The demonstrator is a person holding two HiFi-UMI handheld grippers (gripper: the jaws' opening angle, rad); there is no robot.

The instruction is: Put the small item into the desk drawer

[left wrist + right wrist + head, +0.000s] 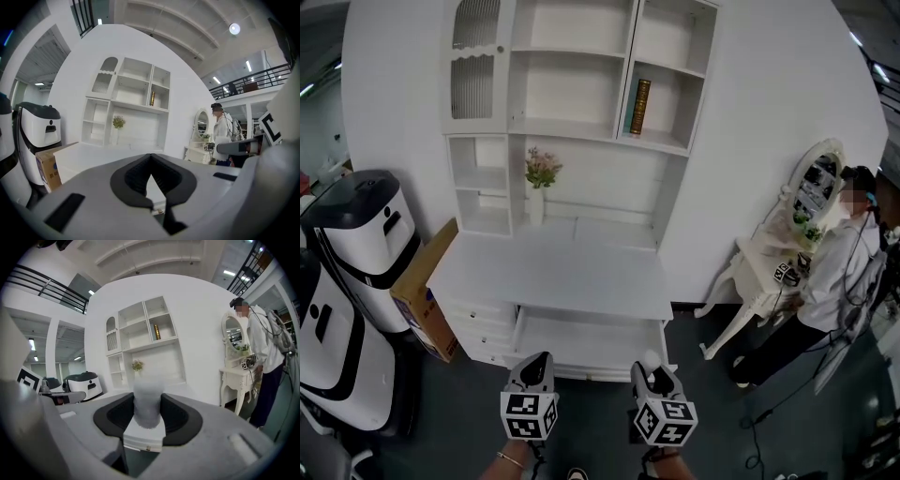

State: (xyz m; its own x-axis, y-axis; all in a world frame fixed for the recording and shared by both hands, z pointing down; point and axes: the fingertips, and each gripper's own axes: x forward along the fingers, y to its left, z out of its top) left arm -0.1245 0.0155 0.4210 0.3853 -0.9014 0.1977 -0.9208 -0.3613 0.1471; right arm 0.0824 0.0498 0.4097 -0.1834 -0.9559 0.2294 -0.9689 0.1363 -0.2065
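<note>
1. Desk [553,277]: white, with a shelf unit standing on its back edge. Top bare.
2. Drawer [581,345]: pulled out below the desk top. Its white inside is exposed.
3. Right gripper [649,364]: closed on the item [147,399], a small pale, fuzzy-looking piece. The 2 dark pads [176,416] press its sides. The item stands up past the jaw tips.
4. Item location: in the right gripper's jaws, near the right end of the drawer's front edge in the head view. It is not resting in the drawer.
5. Left gripper [538,361]: jaws closed, tips meeting, nothing between them. It is held beside the right gripper, in front of the drawer's left half.
6. Shelf unit: 1 upright book [639,106] in the upper right bay, and flowers [542,169] in a vase at desk level.
7. Left of the desk: a cardboard box [427,300] leans against it, with white machines [361,234] beyond.
8. Right of the desk: a person [834,272] stands at a small white table [755,267] with an oval mirror [816,178].
</note>
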